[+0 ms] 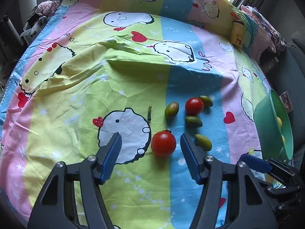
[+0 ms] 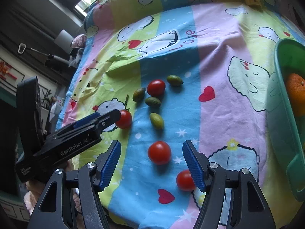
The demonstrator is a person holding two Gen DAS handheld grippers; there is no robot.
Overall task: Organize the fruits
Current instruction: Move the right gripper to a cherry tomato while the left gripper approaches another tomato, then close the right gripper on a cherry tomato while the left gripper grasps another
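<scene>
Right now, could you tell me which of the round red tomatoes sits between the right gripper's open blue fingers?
The middle tomato, centred in the right gripper. Another tomato lies outside its right finger; the farther two are beyond reach.

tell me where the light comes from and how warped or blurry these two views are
Left wrist view: daylight enters from a window at the top right, and the tomato casts a soft shadow toward the camera; fisheye bends the bedsheet edges, dark vignette in the corners. Right wrist view: window glare at the top left, the green bowl is stretched at the right edge, and the centre is sharp.
</scene>
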